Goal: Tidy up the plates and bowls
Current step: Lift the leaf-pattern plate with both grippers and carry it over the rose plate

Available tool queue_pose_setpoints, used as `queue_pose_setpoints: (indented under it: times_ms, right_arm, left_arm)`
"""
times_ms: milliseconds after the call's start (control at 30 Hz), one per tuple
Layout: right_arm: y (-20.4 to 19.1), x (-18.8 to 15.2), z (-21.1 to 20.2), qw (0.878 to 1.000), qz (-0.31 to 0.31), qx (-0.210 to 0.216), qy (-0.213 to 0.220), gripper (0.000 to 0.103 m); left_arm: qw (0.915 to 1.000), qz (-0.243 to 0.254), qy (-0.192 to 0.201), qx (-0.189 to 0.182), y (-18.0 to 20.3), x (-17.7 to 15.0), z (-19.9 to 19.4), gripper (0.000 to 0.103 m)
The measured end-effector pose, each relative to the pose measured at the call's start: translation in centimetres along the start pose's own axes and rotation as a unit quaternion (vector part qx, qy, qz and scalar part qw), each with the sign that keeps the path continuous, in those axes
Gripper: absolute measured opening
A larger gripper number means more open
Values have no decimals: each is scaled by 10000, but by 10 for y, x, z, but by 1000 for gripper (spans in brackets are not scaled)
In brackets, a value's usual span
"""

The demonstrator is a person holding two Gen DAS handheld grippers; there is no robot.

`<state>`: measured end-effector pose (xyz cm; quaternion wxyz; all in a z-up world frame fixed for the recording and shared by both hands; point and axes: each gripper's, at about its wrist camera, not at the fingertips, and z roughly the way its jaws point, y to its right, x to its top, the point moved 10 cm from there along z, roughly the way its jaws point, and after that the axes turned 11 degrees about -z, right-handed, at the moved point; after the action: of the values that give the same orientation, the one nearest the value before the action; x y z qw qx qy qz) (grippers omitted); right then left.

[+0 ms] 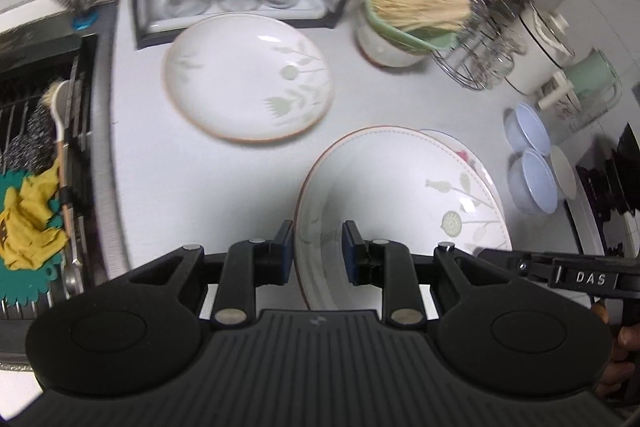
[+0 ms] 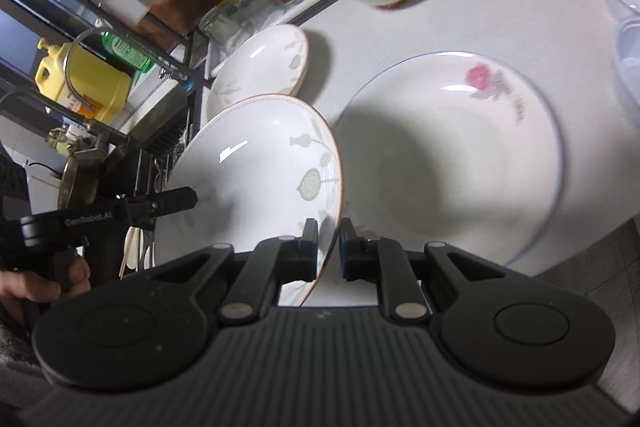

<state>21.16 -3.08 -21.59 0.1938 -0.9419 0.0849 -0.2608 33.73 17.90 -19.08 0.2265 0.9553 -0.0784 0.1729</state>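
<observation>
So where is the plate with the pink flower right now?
The pink-flower plate lies flat on the white counter, right of the tilted green-leaf plate gripped by both claws, with the pale blue bowls beyond it.

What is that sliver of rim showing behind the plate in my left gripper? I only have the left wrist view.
Observer: It's a larger plate with a pink rose and a thin blue rim, lying flat on the counter beside your plate.
Operator: Is the right gripper on my plate too?
Observer: Yes. The right gripper has the brown rim of the green-leaf plate between its fingers, and the plate is tilted steeply, its lower edge by the rose plate's near rim. I cannot tell whether they touch.
</observation>
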Motion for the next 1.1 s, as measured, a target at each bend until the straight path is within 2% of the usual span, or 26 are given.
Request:
queue_pose_setpoints:
  times_ms: [200, 333, 600, 867, 1100]
  right_arm:
    - [41, 8, -13, 9995, 289, -39, 130, 14]
    - [71, 17, -8, 9994, 350, 2, 26, 14]
    - [106, 24, 10, 9997, -74, -75, -201, 14]
    - [131, 25, 26, 9992, -71, -42, -383, 14]
    - [136, 33, 31, 9990, -235, -147, -363, 14]
  left_arm:
    - [9999, -11, -122, -49, 32, -6, 28, 29]
    - [9996, -143, -223, -1, 45, -10, 52, 29]
    - [9988, -189, -180, 412, 64, -10, 86, 29]
    - [9961, 287, -33, 835, 83, -2, 102, 29]
    - [9925, 461, -210, 1109, 86, -4, 113, 29]
